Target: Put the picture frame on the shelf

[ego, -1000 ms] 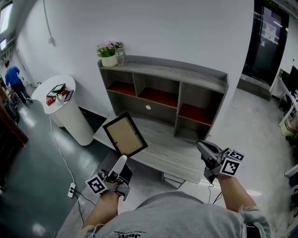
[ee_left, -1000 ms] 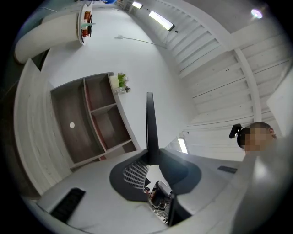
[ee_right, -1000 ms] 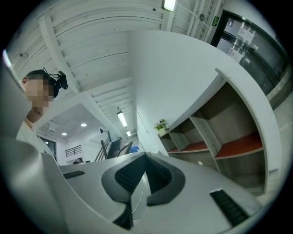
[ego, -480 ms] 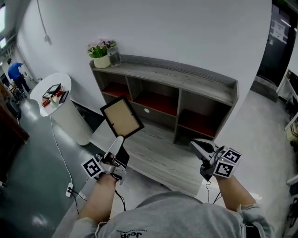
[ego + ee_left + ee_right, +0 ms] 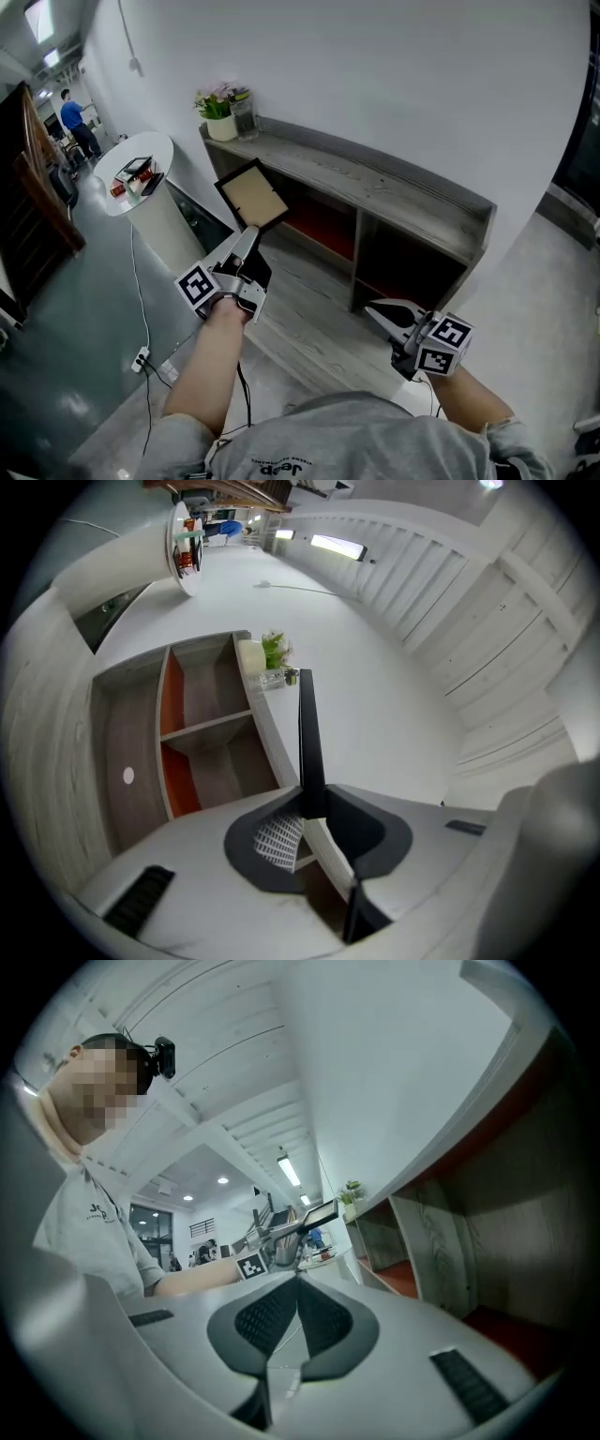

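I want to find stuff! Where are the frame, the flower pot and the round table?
frame (image 5: 253, 195), head view, on its tan backing.
flower pot (image 5: 222, 127), head view, on its white side.
round table (image 5: 169, 230), head view, on its white column.

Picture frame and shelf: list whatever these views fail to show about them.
- Picture frame: the head view shows only one tan face, and the left gripper view shows it edge-on. The other face is unseen.
- Shelf: in the head view its own top board hides most of the compartments' insides.
- Small items on the round table: too small in the head view to name.
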